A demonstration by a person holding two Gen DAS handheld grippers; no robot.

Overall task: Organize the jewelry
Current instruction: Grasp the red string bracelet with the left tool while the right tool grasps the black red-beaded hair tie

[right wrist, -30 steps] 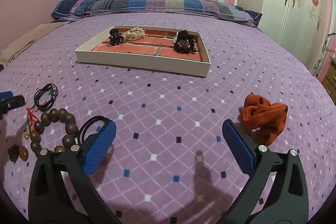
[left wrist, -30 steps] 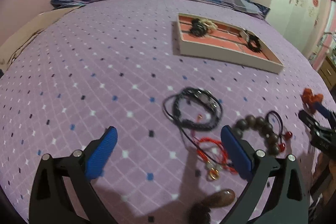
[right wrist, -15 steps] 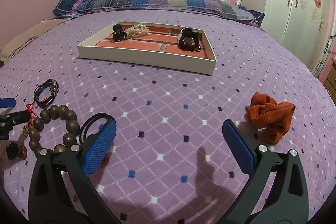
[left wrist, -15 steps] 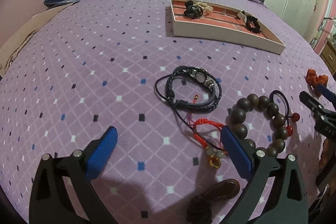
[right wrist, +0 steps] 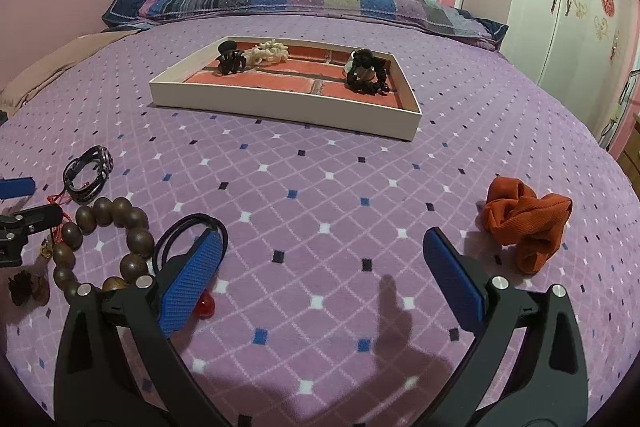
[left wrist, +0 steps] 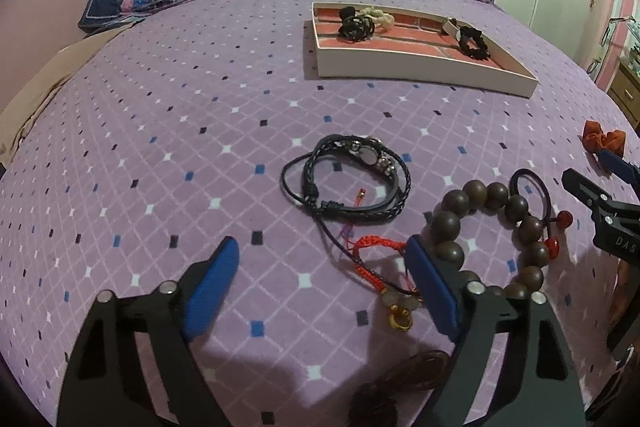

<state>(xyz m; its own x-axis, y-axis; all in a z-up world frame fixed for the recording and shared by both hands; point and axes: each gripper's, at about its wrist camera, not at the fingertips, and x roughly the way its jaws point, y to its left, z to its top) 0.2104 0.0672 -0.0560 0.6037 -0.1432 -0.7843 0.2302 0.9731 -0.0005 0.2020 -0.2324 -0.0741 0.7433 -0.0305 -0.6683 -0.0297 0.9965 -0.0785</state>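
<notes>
- The left gripper (left wrist: 320, 279) is hovering over the bed (left wrist: 160, 147), fingers just closing partway, gripping nothing.
- The red string bracelet (left wrist: 376, 259) is lying beside its right finger, the likely pickup.
- The right gripper (right wrist: 324, 279) is waiting wide, empty.
- Next: shifting right, pinching the cord, carrying to the far tray (left wrist: 420, 75).

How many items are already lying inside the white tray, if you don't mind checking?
3 clearly: a black claw clip and a cream scrunchie at the white tray's far-left end, and a black scrunchie at the right. Something pale beneath the black scrunchie may be a fourth.

dim indoor light, soft shadows, fisheye warp at edges
</notes>
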